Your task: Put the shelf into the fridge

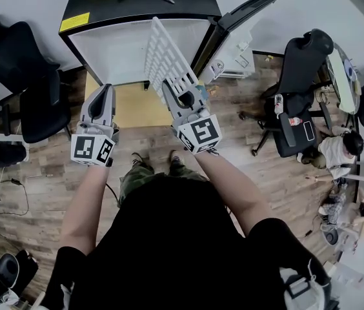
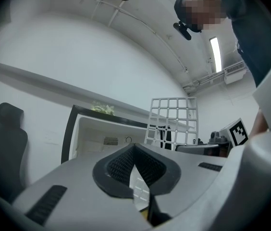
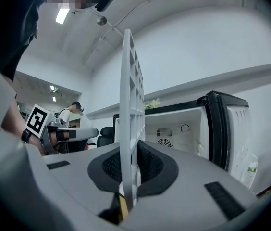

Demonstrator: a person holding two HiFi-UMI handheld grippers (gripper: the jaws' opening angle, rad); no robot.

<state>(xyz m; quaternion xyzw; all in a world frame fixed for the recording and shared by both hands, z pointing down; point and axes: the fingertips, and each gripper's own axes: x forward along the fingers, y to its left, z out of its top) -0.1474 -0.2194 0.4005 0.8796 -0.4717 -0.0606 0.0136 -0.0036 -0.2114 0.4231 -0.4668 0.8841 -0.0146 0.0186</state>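
Wood flooring runs up to the open mini fridge (image 1: 114, 57), its door (image 1: 237, 44) swung out at its right side. Just before the fridge's mouth, the white grid shelf (image 1: 162, 57) stands on edge. Unless it is rolled flat, it could strike the fridge's frame or twist loose (it is pinched by one edge only). The right gripper (image 3: 131, 160) has its fingers clamped on the shelf's near edge. The left gripper (image 2: 134, 148), before the fridge's left side, has its fingers pressed together, empty.
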